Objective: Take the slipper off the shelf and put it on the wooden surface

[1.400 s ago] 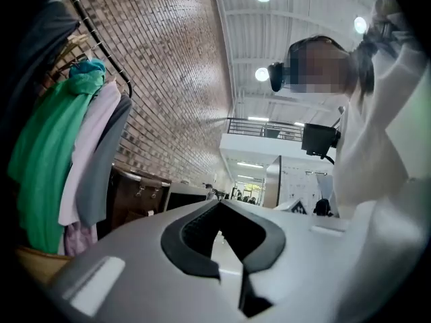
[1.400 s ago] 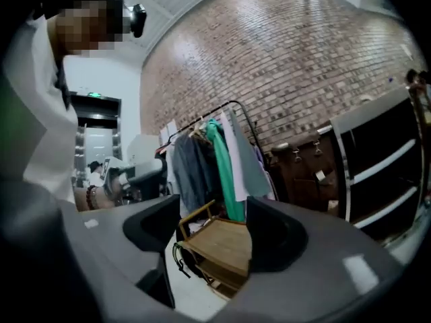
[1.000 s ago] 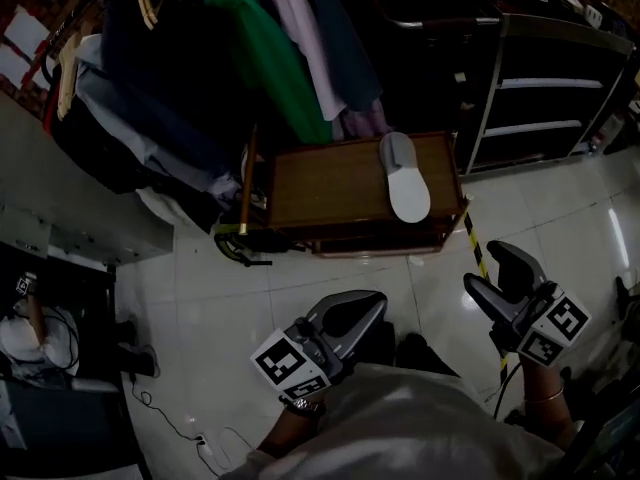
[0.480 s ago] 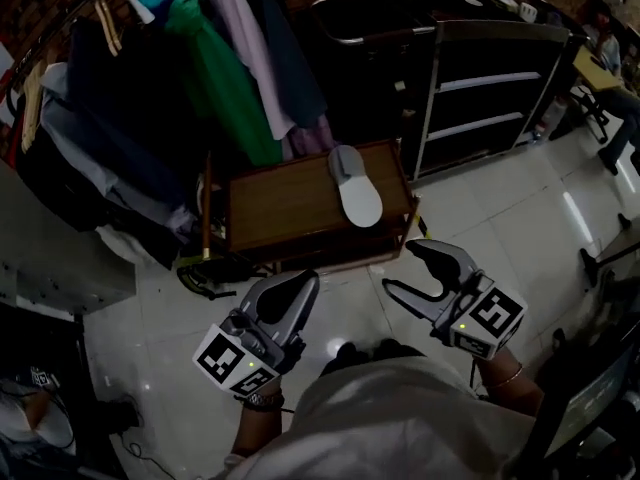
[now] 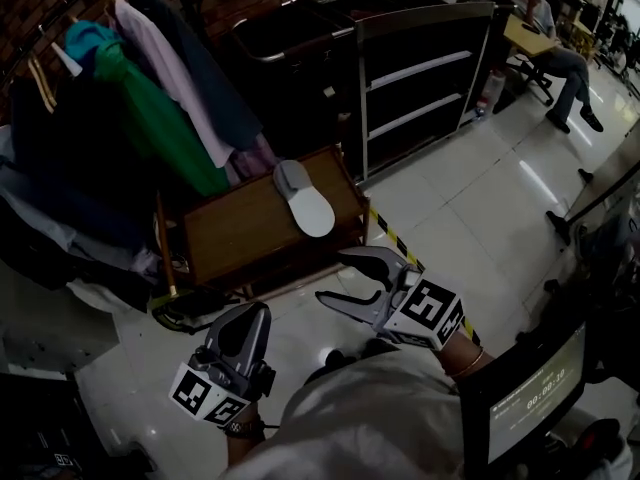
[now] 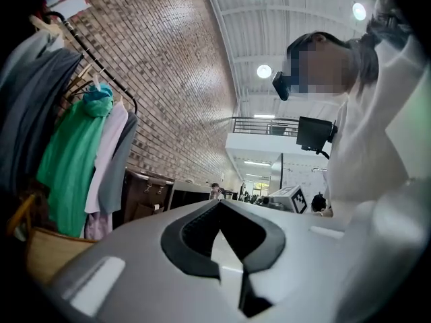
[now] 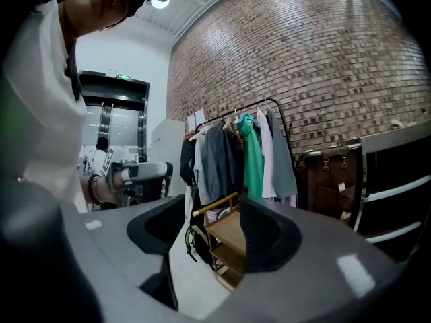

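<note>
A grey slipper (image 5: pixel 303 198) lies sole-up on the right part of the low wooden table (image 5: pixel 225 238), in front of the black shelf unit (image 5: pixel 420 78). My right gripper (image 5: pixel 335 276) hovers above the floor, a little in front of the table's right corner and pointing left. Its jaws are closing and nothing is between them. In the right gripper view the table (image 7: pixel 225 237) shows through the gap of the right gripper (image 7: pixel 212 224). My left gripper (image 5: pixel 256 315) hangs lower left, near my body, shut and empty; the left gripper (image 6: pixel 219 207) points up toward the ceiling.
A clothes rack (image 5: pixel 150 98) with hanging garments stands behind and left of the table. Yellow-black tape (image 5: pixel 395 238) runs across the white tile floor. A person (image 5: pixel 560 58) sits at the far right. A screen (image 5: pixel 525 398) stands at my lower right.
The head view has swung right, so the table and slipper sit further left. My right gripper moved left toward the middle and its jaws narrowed a little. The left gripper dropped to the lower left.
</note>
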A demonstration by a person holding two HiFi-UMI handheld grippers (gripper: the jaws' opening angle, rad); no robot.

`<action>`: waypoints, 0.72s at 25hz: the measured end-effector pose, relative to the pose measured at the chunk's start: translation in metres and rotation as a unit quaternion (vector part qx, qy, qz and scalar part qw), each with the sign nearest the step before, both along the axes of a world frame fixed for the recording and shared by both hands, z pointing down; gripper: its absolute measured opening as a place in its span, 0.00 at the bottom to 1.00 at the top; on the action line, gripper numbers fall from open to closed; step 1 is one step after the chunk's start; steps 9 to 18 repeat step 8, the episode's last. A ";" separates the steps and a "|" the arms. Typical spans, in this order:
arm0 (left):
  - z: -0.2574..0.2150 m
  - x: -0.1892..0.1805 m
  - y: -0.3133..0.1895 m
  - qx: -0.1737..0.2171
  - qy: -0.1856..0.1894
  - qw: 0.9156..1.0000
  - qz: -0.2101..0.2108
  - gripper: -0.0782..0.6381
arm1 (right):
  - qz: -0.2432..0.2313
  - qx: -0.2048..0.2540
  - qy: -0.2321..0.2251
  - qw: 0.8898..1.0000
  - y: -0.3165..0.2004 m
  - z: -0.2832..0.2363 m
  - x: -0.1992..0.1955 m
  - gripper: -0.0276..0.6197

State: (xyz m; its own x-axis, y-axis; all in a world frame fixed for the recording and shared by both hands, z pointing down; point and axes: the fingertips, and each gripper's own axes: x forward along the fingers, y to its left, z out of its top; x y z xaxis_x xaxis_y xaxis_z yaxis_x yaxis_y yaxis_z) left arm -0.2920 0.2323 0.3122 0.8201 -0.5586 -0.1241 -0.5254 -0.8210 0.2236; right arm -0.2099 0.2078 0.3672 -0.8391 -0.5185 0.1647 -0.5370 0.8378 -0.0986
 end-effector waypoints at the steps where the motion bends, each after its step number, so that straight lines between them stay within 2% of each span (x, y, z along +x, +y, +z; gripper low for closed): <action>1: 0.000 -0.001 0.000 0.000 -0.002 1.000 0.001 0.10 | 0.002 0.000 0.000 1.000 0.000 0.000 0.000 0.45; 18: 0.001 -0.002 0.004 -0.004 -0.001 1.000 0.005 0.10 | 0.002 0.003 0.002 1.000 0.004 -0.006 0.000 0.45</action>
